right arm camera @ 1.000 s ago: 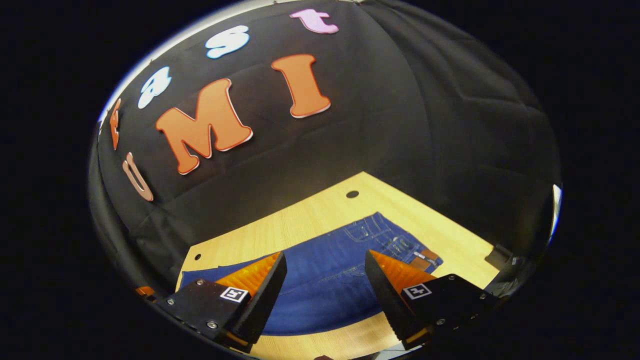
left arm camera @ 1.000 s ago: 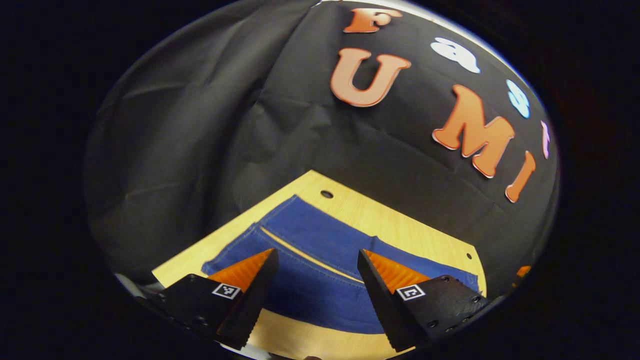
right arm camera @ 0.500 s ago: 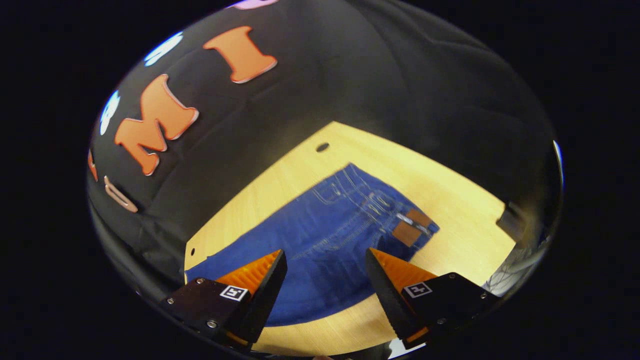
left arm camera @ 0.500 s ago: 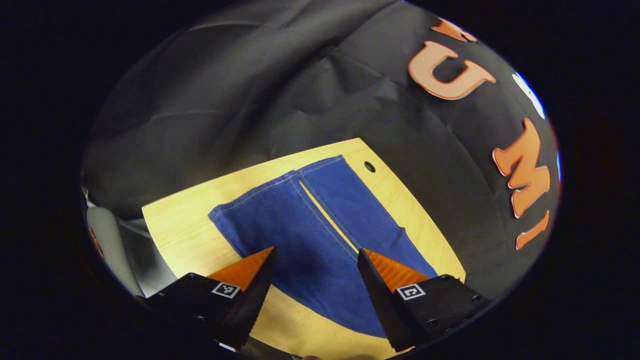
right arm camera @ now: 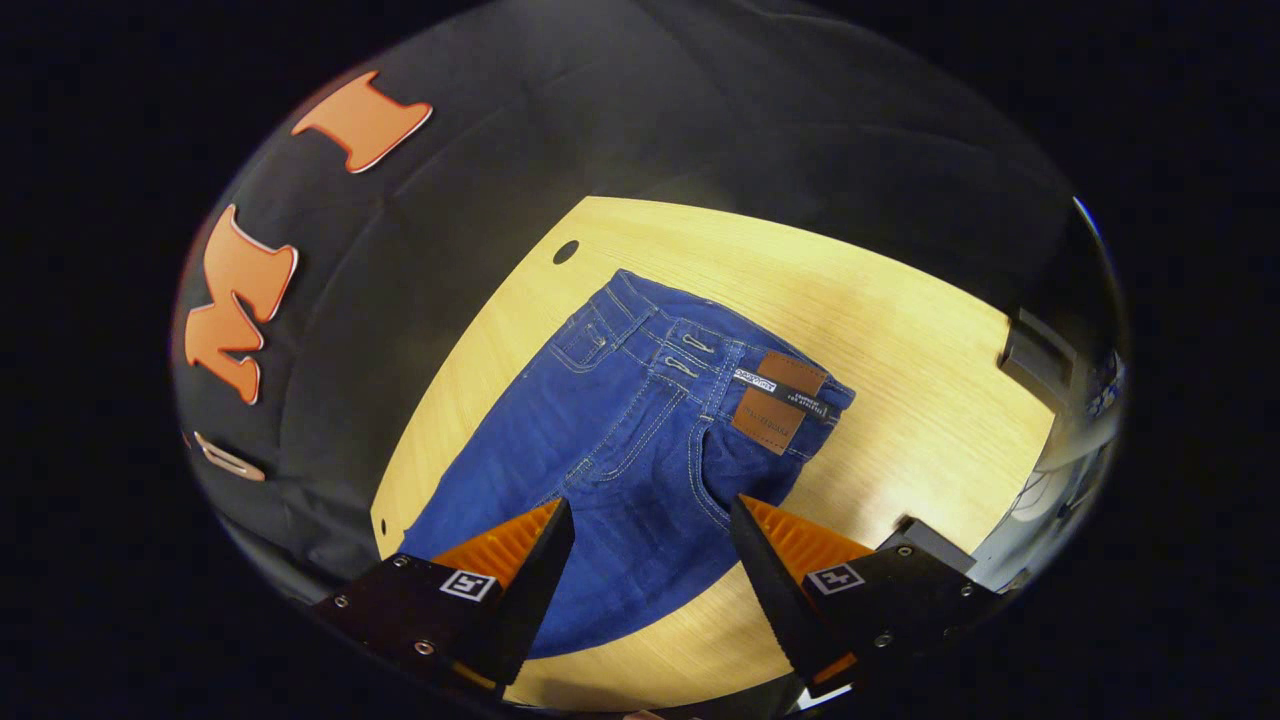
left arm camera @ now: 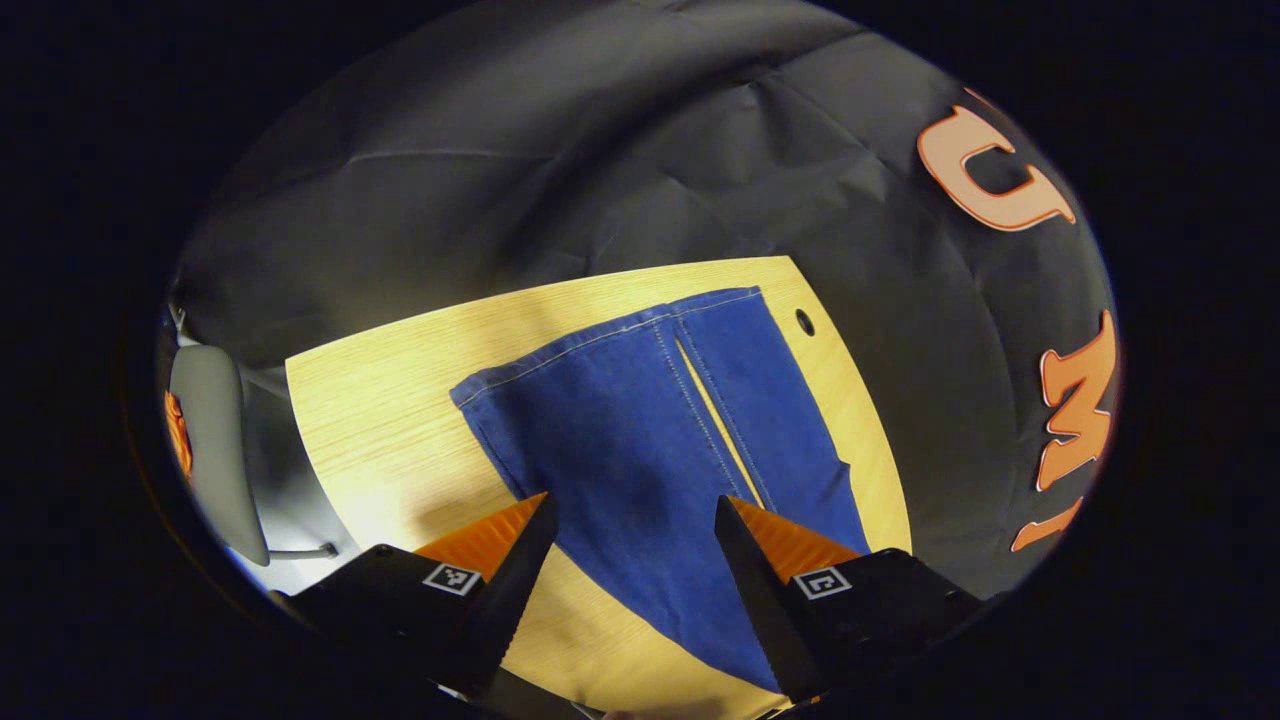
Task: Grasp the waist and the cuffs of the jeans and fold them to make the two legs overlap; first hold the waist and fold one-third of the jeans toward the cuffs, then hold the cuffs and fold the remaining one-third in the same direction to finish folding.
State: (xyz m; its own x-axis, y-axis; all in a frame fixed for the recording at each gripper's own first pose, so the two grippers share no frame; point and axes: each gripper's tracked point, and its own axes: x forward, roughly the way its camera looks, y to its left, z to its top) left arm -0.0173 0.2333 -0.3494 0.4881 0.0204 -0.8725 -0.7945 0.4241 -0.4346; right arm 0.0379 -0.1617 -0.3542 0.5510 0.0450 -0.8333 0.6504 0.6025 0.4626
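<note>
Below, in the left gripper view, the left hand-held gripper [left arm camera: 632,545] hangs over the leg end of the blue denim jeans [left arm camera: 640,430], fingers spread wide, nothing between them, not touching the cloth. Both legs lie flat and side by side on the pale wooden counter [left arm camera: 390,400], a thin strip of wood showing along the seam between them. The two cuffs [left arm camera: 610,330] run in a line toward the far edge of the counter, near a small round hole [left arm camera: 805,322] in the board. Bare wood lies open to the left of the legs, up to the counter's rounded corner. Past that edge stands a grey chair back [left arm camera: 215,440]. Right of the legs only a narrow band of wood remains before the black cloth wall [left arm camera: 600,170].

In the right gripper view, the right hand-held gripper [right arm camera: 650,545] is likewise spread and empty, held above the seat of the jeans [right arm camera: 640,440]. The waistband [right arm camera: 720,350] with its brown leather patch [right arm camera: 780,395] lies flat, belt loops up, angled toward the far side. A second round hole [right arm camera: 565,251] sits just beyond the waist's far corner. A broad stretch of bare counter [right arm camera: 900,380] opens to the right of the waist, ending at a dark clamp-like block [right arm camera: 1035,355] on the edge.
</note>
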